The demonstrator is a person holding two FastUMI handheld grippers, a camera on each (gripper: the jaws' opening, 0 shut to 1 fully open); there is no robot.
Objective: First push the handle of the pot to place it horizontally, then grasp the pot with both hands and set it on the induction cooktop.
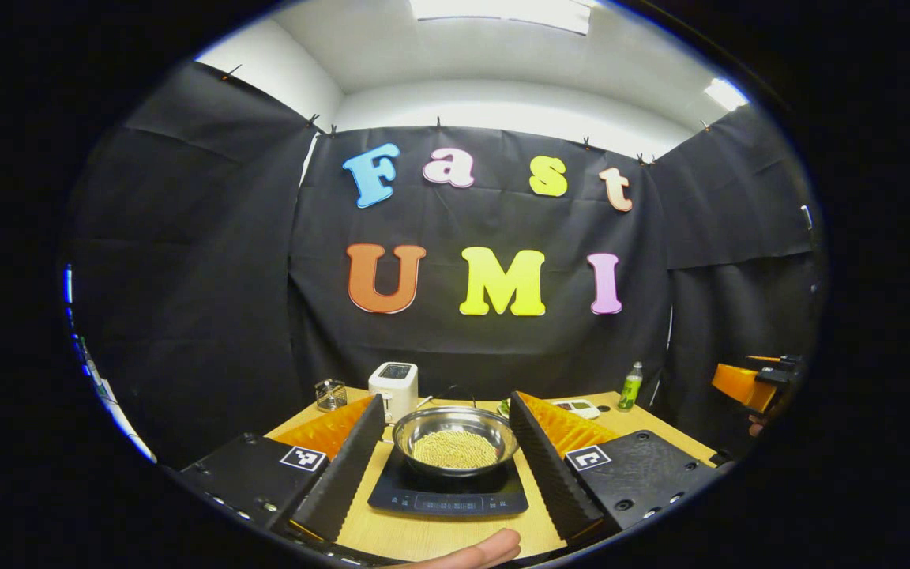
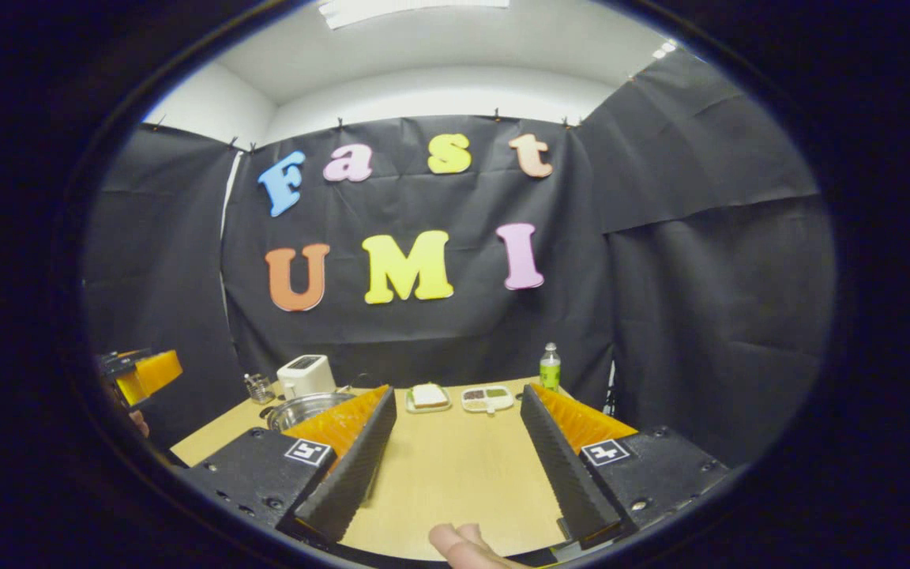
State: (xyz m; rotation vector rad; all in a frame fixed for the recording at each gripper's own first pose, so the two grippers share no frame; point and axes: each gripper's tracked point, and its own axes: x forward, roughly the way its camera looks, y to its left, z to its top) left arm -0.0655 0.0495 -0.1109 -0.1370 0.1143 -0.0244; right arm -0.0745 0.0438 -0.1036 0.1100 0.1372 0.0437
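Observation:
A steel pot (image 1: 455,436) holding pale yellow grains sits on the black induction cooktop (image 1: 447,491), in the middle of the wooden table (image 1: 423,537). My left gripper (image 1: 449,403) is open, with its fingers standing wide on either side of the pot and cooktop, apart from both. In the right gripper view the pot (image 2: 301,409) shows at the left, partly hidden behind one finger. My right gripper (image 2: 459,391) is open over bare table (image 2: 455,474) with nothing between its fingers. I cannot make out the pot's handle.
A white toaster (image 1: 393,387) and a small glass jar (image 1: 330,393) stand behind the pot. A green bottle (image 2: 550,367), a plate with bread (image 2: 426,397) and a divided dish (image 2: 486,397) line the far edge. The other gripper (image 1: 747,383) hovers at the right.

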